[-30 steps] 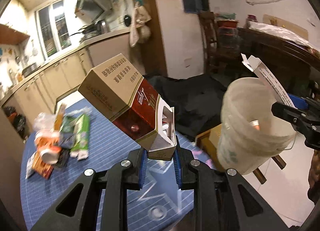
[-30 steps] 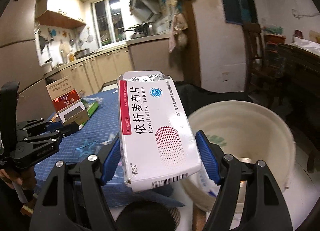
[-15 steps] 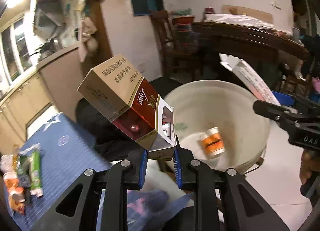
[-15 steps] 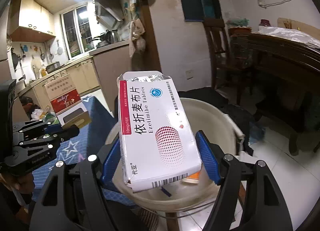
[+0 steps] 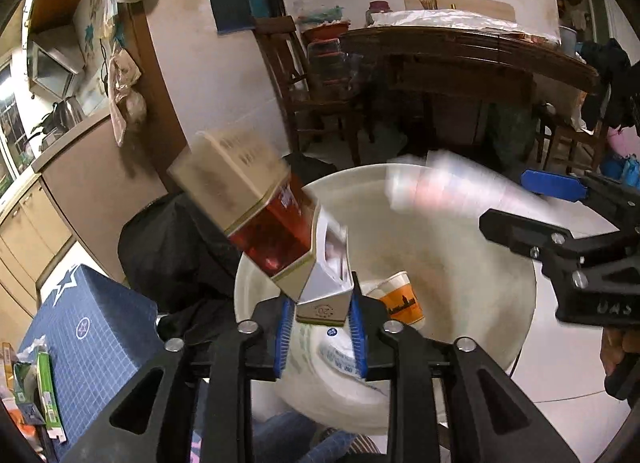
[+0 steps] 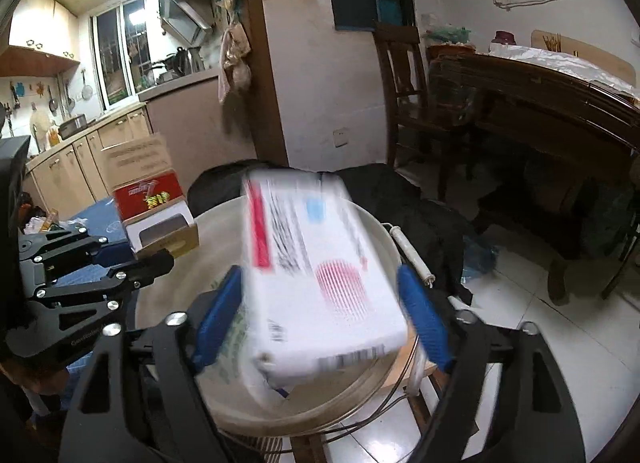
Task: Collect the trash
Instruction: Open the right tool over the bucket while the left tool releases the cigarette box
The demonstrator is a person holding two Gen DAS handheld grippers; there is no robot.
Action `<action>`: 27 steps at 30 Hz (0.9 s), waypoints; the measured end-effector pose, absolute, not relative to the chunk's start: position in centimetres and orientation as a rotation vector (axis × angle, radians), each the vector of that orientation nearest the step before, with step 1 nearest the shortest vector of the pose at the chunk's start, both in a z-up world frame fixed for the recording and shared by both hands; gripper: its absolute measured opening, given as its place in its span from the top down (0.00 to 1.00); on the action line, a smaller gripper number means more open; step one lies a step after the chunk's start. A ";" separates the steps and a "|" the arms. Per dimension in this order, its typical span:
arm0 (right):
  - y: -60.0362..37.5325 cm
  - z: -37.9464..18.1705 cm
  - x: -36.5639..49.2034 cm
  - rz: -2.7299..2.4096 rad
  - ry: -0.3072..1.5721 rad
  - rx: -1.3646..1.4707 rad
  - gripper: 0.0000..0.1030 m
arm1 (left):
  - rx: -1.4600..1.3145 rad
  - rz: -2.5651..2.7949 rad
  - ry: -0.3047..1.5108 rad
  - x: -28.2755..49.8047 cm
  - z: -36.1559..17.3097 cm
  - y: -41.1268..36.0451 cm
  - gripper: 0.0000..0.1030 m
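Bucket (image 6: 384, 231) under both claws, paper cup (image 5: 400, 301) inside. Right claw (image 6: 320, 303) opening, white box (image 6: 320, 263) blurred, loose between pads over bucket. Left claw (image 5: 320, 327) opening, carton (image 5: 264, 223) between pads, apparently loose.

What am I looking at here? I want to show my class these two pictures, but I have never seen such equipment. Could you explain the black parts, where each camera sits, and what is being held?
No robot is here: a person holds a two-finger gripper in each hand, each with a camera looking along its fingers.

The left camera shows the left gripper over a pale bucket. Its jaws are opening around a brown and red carton, with gaps at both blue pads. A paper cup lies in the bucket.

The right camera shows the right gripper, jaws opening, and a blurred white medicine box dropping free between them.

More wrappers lie on the blue table.
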State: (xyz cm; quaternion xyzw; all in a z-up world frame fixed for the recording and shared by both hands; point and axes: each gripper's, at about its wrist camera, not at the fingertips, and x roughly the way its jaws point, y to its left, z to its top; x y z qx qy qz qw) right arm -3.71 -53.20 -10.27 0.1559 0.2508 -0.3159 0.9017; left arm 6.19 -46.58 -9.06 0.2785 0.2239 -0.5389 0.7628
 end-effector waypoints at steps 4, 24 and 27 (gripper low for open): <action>-53.4 -10.3 -3.8 -0.654 0.511 0.325 0.17 | 0.597 -1.168 0.498 6.4 -9.3 -46.8 0.67; -52.0 -9.1 -1.5 -0.584 0.478 0.317 0.17 | 0.569 -1.052 0.500 8.4 -8.4 -42.6 0.67; -51.2 -9.0 -0.3 -0.560 0.476 0.307 0.17 | 0.547 -1.014 0.522 9.7 -8.3 -41.1 0.66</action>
